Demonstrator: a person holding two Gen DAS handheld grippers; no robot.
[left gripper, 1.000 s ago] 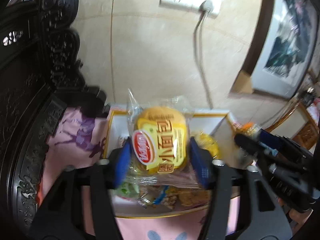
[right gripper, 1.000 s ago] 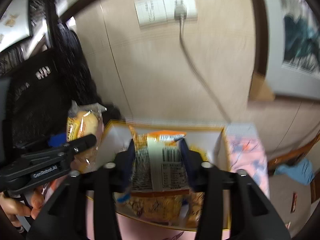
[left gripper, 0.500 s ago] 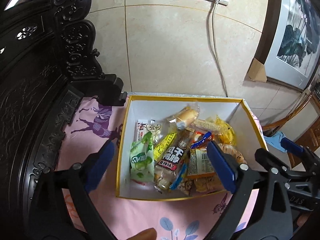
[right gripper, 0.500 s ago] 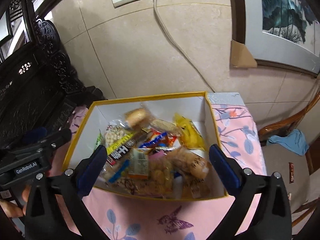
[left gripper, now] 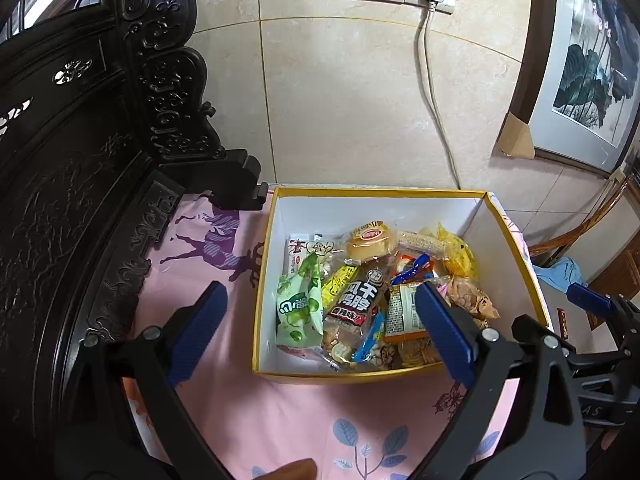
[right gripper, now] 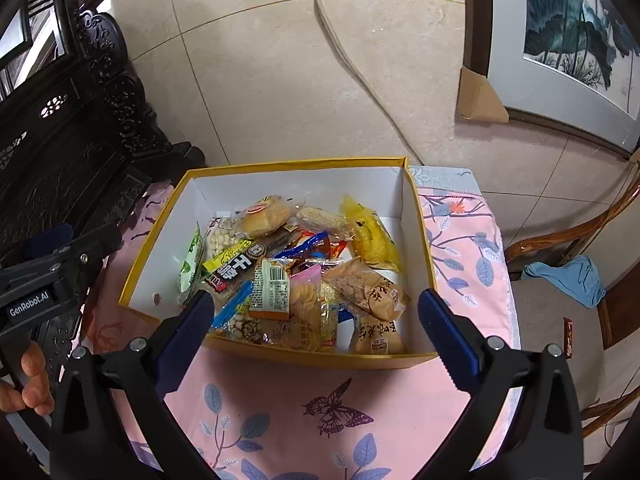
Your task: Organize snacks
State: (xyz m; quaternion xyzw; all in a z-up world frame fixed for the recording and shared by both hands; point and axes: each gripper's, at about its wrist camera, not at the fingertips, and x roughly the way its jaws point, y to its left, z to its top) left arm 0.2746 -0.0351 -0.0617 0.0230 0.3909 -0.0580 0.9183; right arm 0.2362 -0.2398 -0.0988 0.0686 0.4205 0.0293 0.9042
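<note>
Pink floral cloth [right gripper: 320,408] carries the yellow-rimmed white cardboard box [right gripper: 280,162] of wrapped snacks [right gripper: 288,272]. Left gripper [left gripper: 320,332] and right gripper [right gripper: 316,328] hang empty, jaws spread wide, both above the box's near wall, the right more centred.

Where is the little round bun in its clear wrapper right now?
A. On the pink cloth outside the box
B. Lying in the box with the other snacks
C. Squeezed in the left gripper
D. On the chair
B: the round bun lies among the other packets inside the yellow-rimmed box, near its far wall.
</note>
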